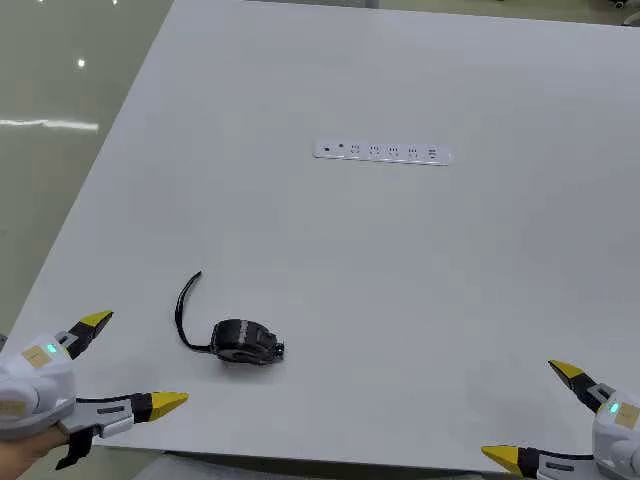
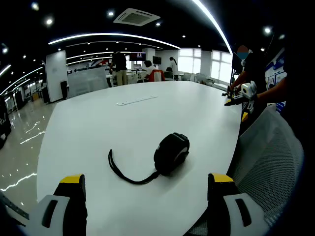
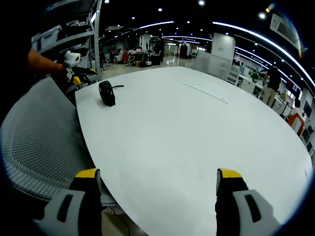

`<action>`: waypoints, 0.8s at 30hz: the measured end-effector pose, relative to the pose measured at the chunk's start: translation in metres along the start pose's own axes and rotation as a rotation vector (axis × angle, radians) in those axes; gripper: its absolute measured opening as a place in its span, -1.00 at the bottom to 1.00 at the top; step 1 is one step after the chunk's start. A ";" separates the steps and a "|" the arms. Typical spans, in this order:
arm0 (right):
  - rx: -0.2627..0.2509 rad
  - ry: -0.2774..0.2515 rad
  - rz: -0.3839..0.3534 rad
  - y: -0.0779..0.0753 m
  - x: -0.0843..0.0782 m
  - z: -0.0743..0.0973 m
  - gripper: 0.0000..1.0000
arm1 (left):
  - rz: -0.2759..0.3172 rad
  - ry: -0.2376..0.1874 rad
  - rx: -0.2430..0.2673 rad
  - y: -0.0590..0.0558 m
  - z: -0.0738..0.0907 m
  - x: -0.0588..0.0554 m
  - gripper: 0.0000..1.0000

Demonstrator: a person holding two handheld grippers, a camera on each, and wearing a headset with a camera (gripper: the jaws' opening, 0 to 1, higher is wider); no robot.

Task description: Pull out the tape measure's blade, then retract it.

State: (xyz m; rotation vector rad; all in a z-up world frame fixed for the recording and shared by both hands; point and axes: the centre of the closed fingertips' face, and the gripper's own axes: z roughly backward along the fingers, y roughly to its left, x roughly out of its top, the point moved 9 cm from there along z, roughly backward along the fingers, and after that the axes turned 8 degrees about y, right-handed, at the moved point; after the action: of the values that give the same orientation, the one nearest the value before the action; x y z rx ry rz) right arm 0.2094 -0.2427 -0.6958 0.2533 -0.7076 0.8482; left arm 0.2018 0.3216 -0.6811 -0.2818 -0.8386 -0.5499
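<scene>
Nothing of the job is done yet, as far as I can judge. The tape measure (image 1: 243, 342) lies on the bench (image 1: 400, 260) close to the near edge, toward the near left corner. No blade shows outside its black case. Its wrist strap (image 1: 185, 310) curls away from the case toward the bench's left edge (a dark loop, not the blade).

My left tongs (image 1: 137, 360) hover over the near left corner, just beside the strap and near the case. The jaws are spread wide with nothing between them. In the left gripper view the case sits ahead of them, between the two yellow tips but apart from both. My right tongs (image 1: 528, 412) hang at the near edge toward the right corner, well apart from the tape measure, and they too are spread and empty. From the right gripper view the case is small and far off, by the bench's edge.

A white power strip (image 1: 382, 152) lies toward the far side of the bench, clear of everything.

So the whole task is ahead of me. I must steady the case, catch the blade's end hook (too small to make out here), draw the blade out, and then let it run back in.
</scene>
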 end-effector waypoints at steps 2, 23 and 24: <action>0.000 0.000 0.006 0.001 0.000 0.001 0.99 | 0.000 0.001 -0.003 0.000 0.000 -0.001 1.00; -0.002 0.009 -0.001 0.003 -0.004 0.005 1.00 | 0.018 0.014 -0.002 0.003 0.005 -0.009 1.00; 0.000 0.007 0.003 0.004 -0.003 0.005 1.00 | 0.015 0.014 -0.002 0.003 0.005 -0.008 1.00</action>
State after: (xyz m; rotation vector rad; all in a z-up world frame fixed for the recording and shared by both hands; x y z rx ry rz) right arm 0.2027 -0.2442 -0.6942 0.2493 -0.7010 0.8522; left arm 0.1960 0.3292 -0.6841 -0.2855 -0.8218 -0.5386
